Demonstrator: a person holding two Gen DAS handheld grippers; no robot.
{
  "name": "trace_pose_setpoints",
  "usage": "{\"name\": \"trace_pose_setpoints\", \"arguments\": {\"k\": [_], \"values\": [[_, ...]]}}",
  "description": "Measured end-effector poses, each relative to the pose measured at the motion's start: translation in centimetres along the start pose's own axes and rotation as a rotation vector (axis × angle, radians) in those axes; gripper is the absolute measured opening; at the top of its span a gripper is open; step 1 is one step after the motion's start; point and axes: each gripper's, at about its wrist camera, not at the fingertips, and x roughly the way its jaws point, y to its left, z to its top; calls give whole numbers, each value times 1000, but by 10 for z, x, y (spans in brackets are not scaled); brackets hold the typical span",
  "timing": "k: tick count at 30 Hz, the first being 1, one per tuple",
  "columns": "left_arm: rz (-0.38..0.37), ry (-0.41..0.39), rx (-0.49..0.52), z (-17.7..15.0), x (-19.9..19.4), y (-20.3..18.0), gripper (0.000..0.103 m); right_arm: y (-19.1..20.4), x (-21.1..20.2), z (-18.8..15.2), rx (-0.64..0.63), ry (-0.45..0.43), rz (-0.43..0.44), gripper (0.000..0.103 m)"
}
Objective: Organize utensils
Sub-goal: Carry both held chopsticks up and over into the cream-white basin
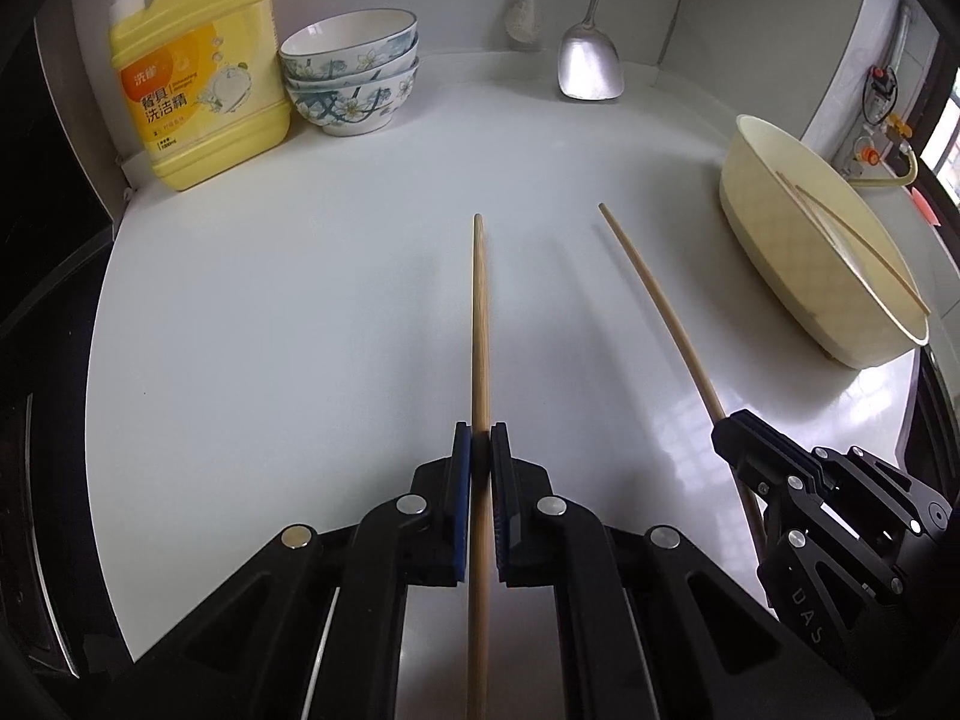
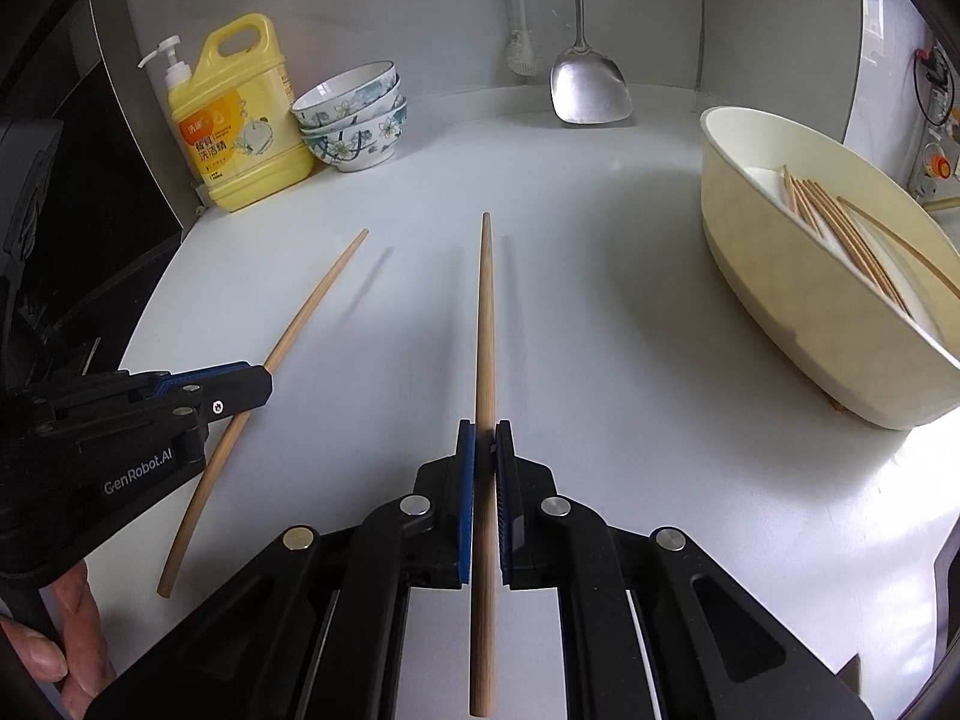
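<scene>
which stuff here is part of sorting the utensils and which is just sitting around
In the job:
left gripper, shut on one chopstick
right gripper, shut on another chopstick
cream tub holding more chopsticks

Lying about:
detergent bottle
stacked bowls
hanging spatula

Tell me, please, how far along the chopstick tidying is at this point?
Done: a bundle of chopsticks already lies in the cream basin. In hand: the left gripper is shut on one chopstick, the right gripper on another, both pointing out over the counter. Left: both go into the basin; no other loose chopsticks are in sight.
</scene>
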Motion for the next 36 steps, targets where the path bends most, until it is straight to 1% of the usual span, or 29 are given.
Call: {"name": "trace_pose_setpoints", "arguments": {"k": [6,9,13,16,20,22,25,27,31,33,36], "values": [[-33,-38,49,18,-31,-14,7,-6,-34,20,52,-59,-22,6],[-55,-72,90,31,-48,-32,7,-17,-56,30,76,-87,-58,6],[-119,-110,139,50,-66,-65,7,-42,-86,42,106,-119,-120,6],[-175,-135,169,65,-76,-96,7,-68,-109,50,125,-140,-171,6],[-246,-155,180,84,-82,-138,7,-110,-130,58,137,-153,-231,6],[-269,-157,174,93,-79,-159,7,-135,-136,61,145,-149,-244,6],[-287,-152,154,109,-69,-191,7,-174,-138,72,133,-140,-240,6],[-275,-129,133,120,-55,-210,7,-202,-131,81,124,-124,-217,6],[-212,-100,94,138,-27,-242,7,-257,-114,99,115,-101,-161,6],[-188,-81,58,145,-14,-252,7,-277,-103,107,107,-80,-130,6],[-149,-59,22,150,4,-260,7,-294,-86,115,79,-53,-92,6]]}}
